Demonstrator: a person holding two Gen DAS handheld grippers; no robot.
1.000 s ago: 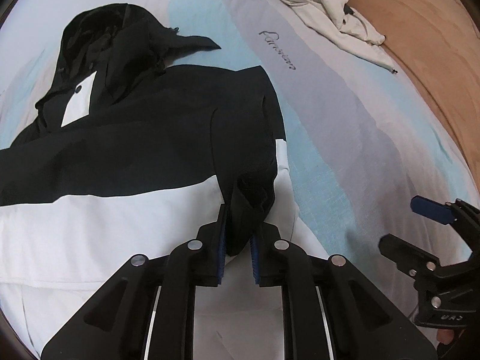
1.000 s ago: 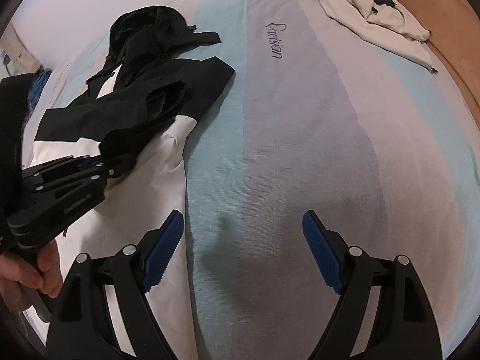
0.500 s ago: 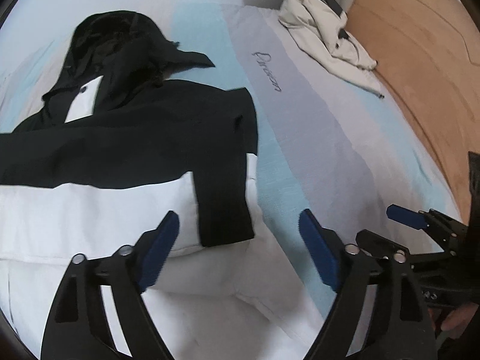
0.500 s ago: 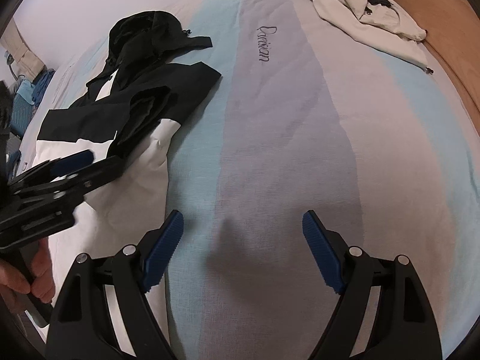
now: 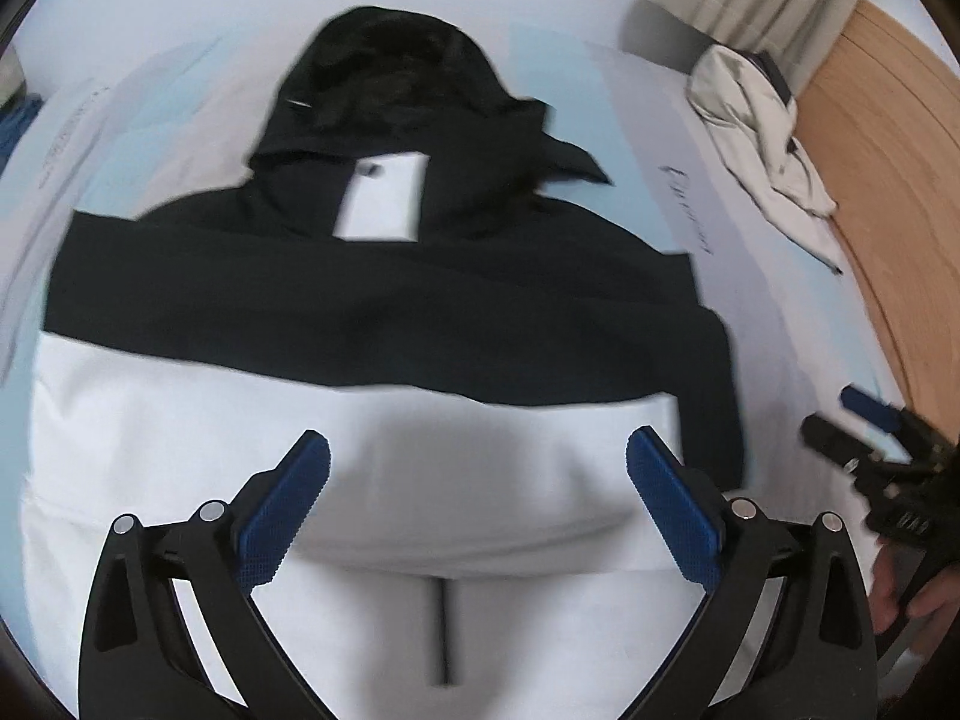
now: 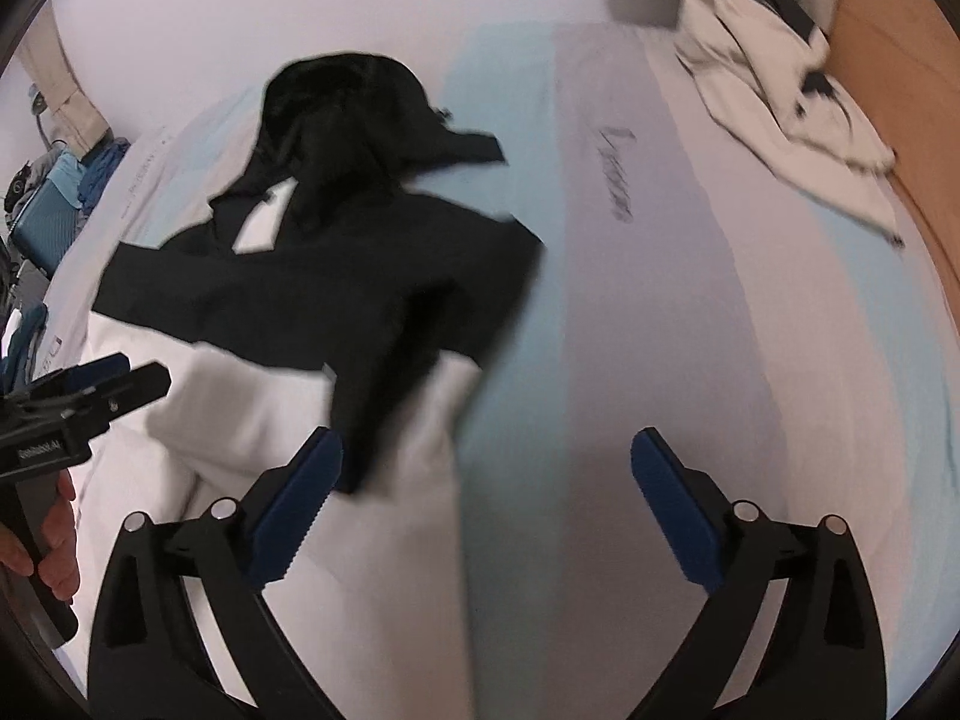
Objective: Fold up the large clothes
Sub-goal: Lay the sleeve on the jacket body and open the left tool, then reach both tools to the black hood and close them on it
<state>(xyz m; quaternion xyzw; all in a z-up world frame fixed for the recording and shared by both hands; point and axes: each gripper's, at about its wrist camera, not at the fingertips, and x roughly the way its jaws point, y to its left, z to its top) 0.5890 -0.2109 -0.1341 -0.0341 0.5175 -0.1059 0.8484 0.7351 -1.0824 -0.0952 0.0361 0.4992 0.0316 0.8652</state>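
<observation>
A black-and-white hooded jacket point(image 5: 384, 324) lies flat on the bed, hood at the far end, its right sleeve folded in over the body. My left gripper point(image 5: 477, 480) hangs above the white lower half, its jaws opening wide with nothing between them. In the right wrist view the jacket point(image 6: 336, 300) fills the left half. There my right gripper point(image 6: 486, 480) hovers over the jacket's right edge and the bedsheet, jaws opening wide and not touching cloth. The left gripper point(image 6: 126, 378) shows at the left edge, held in a hand.
The bed's striped blue, grey and white sheet point(image 6: 660, 330) runs to the right. A crumpled cream jacket point(image 5: 762, 132) lies at the far right corner by the wooden headboard point(image 5: 888, 180). A blue suitcase and clutter point(image 6: 48, 204) stand beyond the bed's left side.
My left gripper let go of the black sleeve, opened wide and swung left over the middle of the jacket. The right gripper opened a little wider and moved left toward the jacket's edge.
</observation>
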